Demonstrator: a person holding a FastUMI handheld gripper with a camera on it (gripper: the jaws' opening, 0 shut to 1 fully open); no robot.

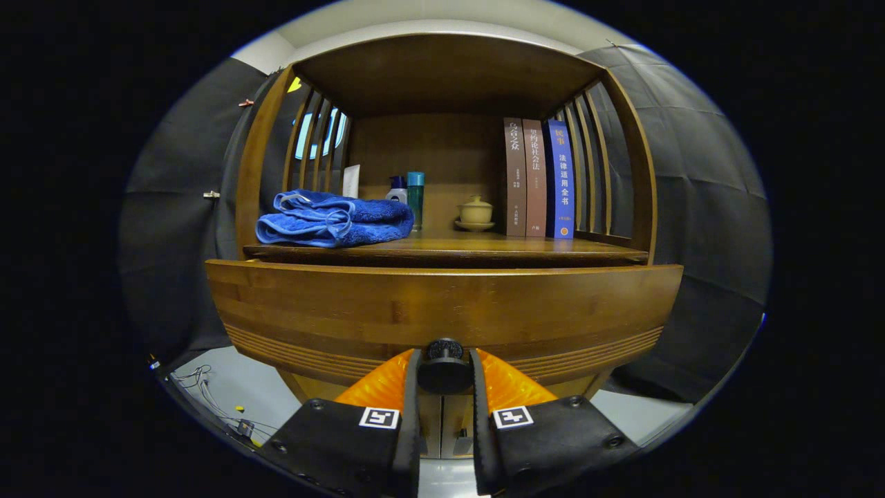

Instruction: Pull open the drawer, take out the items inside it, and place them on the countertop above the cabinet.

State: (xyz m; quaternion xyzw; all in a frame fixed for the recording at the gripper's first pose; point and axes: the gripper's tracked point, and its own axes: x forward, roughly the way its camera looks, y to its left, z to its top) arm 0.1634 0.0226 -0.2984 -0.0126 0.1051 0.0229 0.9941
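My 2 fingers (444, 373) are clamped on the drawer knob (444, 361), drawer front (442, 304) below the countertop (449, 250) w/ blue towel (335, 219).

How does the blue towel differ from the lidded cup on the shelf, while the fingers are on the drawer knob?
The blue towel is soft, folded and lies flat; the lidded cup is hard, cream and stands upright on a saucer. The towel is much wider and sits at the shelf's front, the cup further back near the books. Both rest on the countertop. The gripper is shut on the drawer knob.
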